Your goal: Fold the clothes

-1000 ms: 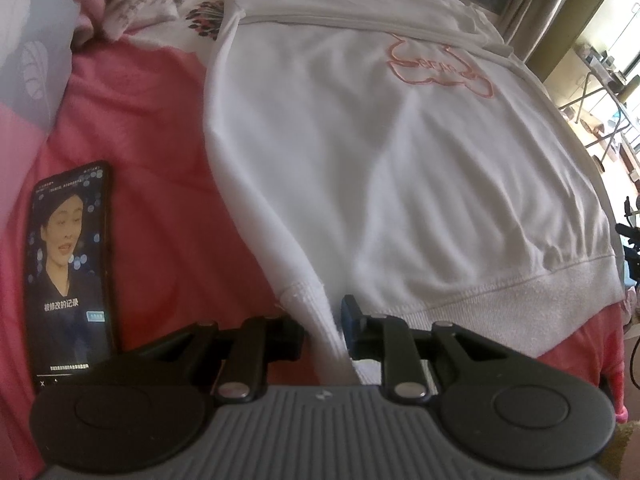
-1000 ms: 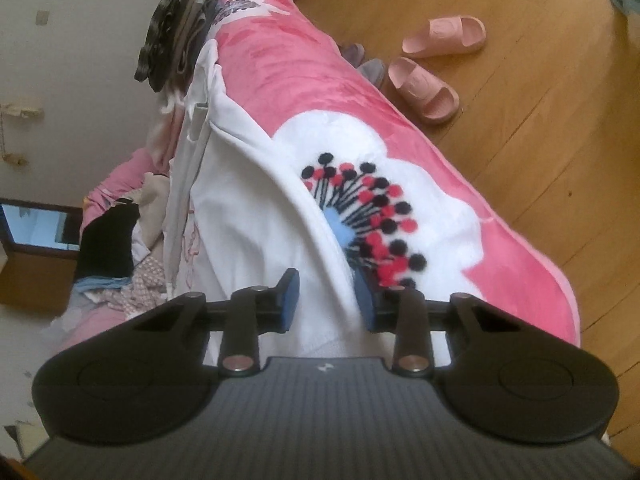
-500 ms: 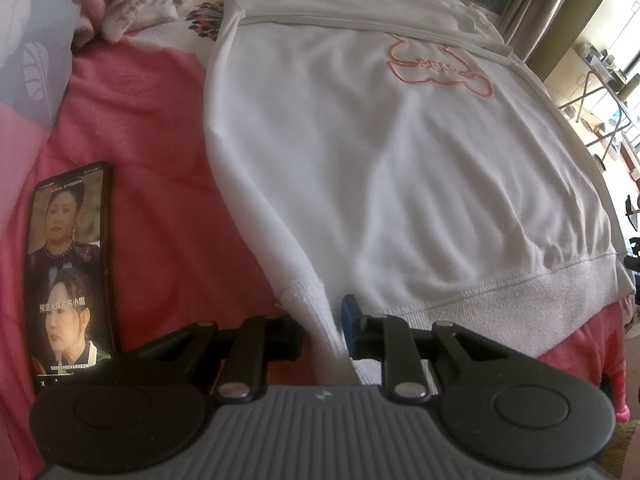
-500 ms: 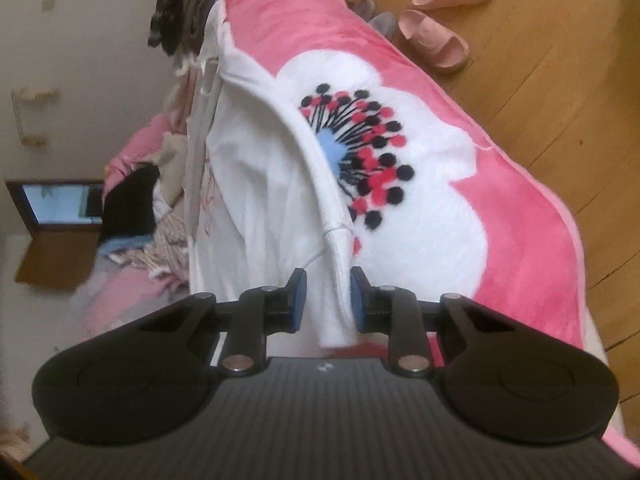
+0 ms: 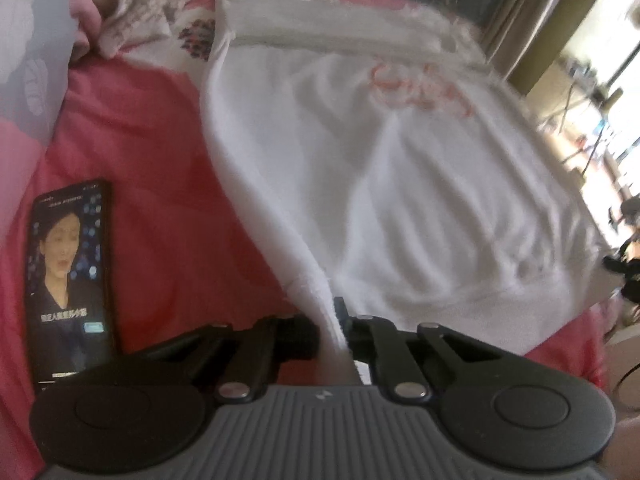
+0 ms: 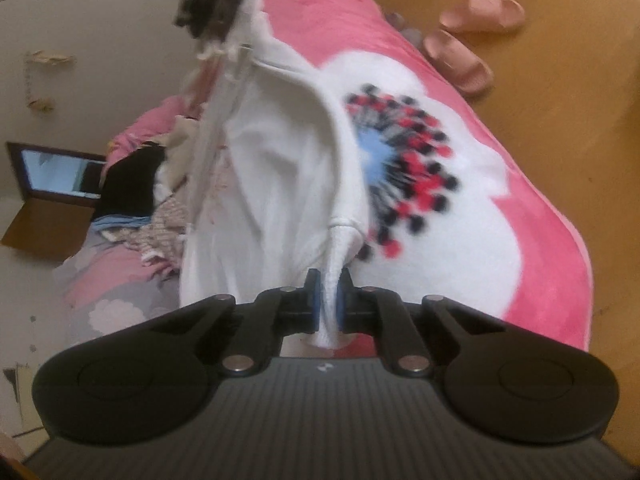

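Your left claw (image 5: 332, 332) has just closed and is clamped on the ribbed hem corner of the white sweatshirt (image 5: 400, 184). Your right claw (image 6: 328, 300) has just closed too, and its blue pads pinch the other ribbed corner of the same garment (image 6: 276, 168). The sweatshirt lies spread over the pink bed cover (image 5: 152, 184), reaching toward the far edge of the bed. It carries a pink outline print (image 5: 420, 88); the writing is too blurred to read. A phone (image 5: 70, 280) lies near the bed's left edge; its caption is unreadable.

left tool (image 5: 330, 330) closed on sweatshirt (image 5: 400, 184), right tool (image 6: 328, 300) too
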Available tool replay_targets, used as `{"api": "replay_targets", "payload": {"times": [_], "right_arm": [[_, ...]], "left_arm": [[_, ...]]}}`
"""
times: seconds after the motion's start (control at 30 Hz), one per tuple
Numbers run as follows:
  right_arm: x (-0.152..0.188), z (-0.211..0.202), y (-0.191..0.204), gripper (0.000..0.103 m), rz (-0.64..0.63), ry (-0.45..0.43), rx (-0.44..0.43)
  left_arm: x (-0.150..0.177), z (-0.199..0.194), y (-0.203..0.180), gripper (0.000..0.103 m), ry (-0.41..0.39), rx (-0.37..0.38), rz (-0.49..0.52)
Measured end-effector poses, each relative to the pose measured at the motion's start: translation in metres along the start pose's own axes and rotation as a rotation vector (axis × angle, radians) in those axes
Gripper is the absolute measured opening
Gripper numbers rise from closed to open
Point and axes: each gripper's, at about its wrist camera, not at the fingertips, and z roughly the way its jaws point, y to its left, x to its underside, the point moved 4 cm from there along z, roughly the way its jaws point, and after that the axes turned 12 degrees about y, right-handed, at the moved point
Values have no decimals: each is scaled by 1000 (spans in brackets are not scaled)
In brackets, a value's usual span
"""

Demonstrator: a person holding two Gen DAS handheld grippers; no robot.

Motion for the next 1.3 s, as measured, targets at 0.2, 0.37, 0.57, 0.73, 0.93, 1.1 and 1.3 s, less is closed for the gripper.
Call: {"api": "replay_targets", "payload": {"times": [0.2,0.37,0.57,0.73,0.93,1.1,1.3], "right_arm": [[-22,-4,40,6,-94,-44,-51],[-56,-2,73,6,-150,-111,-97],[-113,13,100,6,-180,-164,-98],[-156,34,120,6,-223,-196,-80],[-203,64,139,6,-264,-224,-69],[-239,88,145,6,-272,-248,-66],[-274,116,128,6,-208,-266,-57]], "left_arm": [[-28,-27,9,8,-97,104,-83],[-67,-47,16,8,-185,122,-108],[-121,-42,26,8,-244,71,-100],[-167,-27,33,8,-270,24,-105],[-217,-10,42,8,-309,-30,-103],[-254,9,48,8,-324,-56,-105],[-281,46,64,9,-280,-63,-142]]}}
